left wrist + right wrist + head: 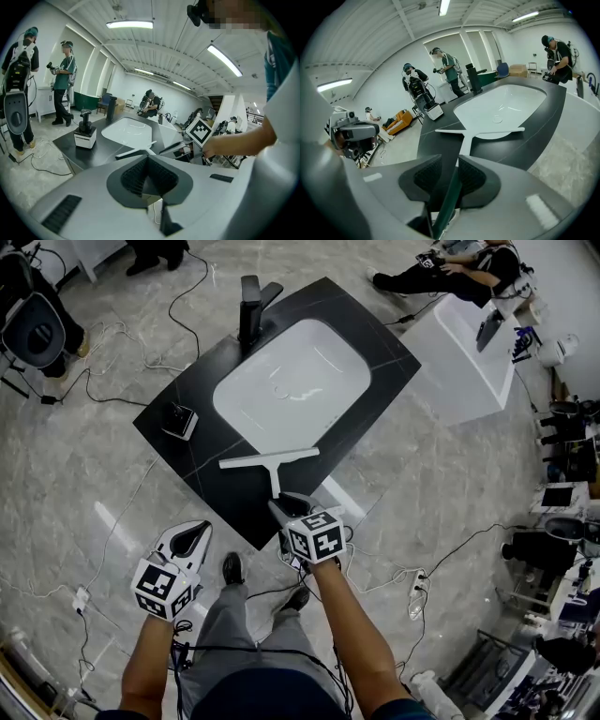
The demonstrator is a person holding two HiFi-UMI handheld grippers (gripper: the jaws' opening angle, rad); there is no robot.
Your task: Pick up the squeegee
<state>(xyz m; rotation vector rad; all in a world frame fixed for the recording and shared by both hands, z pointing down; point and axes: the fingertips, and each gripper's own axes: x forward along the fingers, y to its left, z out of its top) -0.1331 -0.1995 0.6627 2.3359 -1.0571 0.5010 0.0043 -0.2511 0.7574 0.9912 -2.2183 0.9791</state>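
A white squeegee (270, 461) lies flat on the black counter (202, 460), near its front corner, with the blade toward the sink and the handle toward me. My right gripper (279, 508) is at the handle's end. In the right gripper view the squeegee (480, 132) runs back between the jaws of my right gripper (449, 160); they stand apart around its dark green handle without clamping it. My left gripper (192, 538) hangs over the floor, left of the counter corner. In its own view my left gripper (147, 158) has its pads met and holds nothing; the squeegee (136, 151) lies ahead.
A white sink (291, 381) is set in the counter, with a black faucet (251, 301) behind it and a soap dispenser (178, 418) at the left. A white cabinet (469, 362) stands to the right. Cables (103, 334) trail on the floor. People (446, 70) stand beyond.
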